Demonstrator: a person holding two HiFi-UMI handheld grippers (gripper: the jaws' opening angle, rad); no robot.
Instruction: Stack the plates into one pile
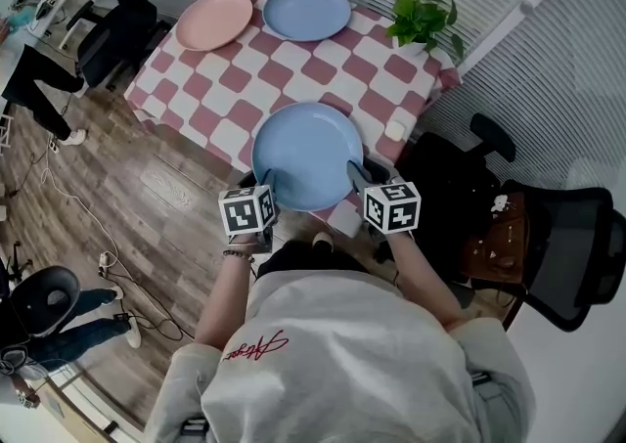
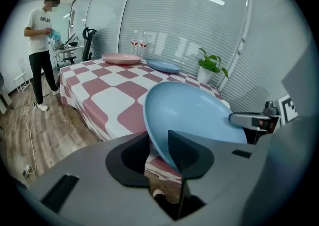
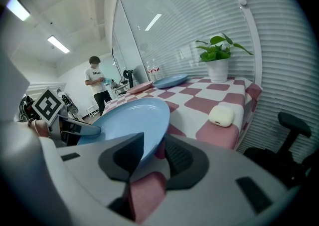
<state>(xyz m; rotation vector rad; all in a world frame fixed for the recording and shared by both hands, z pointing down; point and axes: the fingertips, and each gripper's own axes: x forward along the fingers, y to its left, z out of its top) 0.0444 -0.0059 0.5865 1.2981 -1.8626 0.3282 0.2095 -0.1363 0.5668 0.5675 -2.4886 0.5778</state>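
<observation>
Looking down in the head view, three plates showed on the table [image 1: 235,89]: a near plate [image 1: 308,148] (blue, at the table's near edge), a pink plate [image 1: 213,21] at the table's far left corner, and a far blue plate [image 1: 306,11] just beside the pink one. Two grippers, the left gripper [image 1: 266,185] and right gripper [image 1: 356,175], met the near plate's rim on opposite sides.

In the left gripper view, its fingers [image 2: 188,151] were closed on that rim, and the plate looked tilted above the table. In the right gripper view, the fingers [image 3: 183,159] likewise pinched the rim.

Being round, the near plate had no long axis, and both hands were equally close to it. The other two plates lay straight ahead across the table, so the carry would probably go forward.
</observation>
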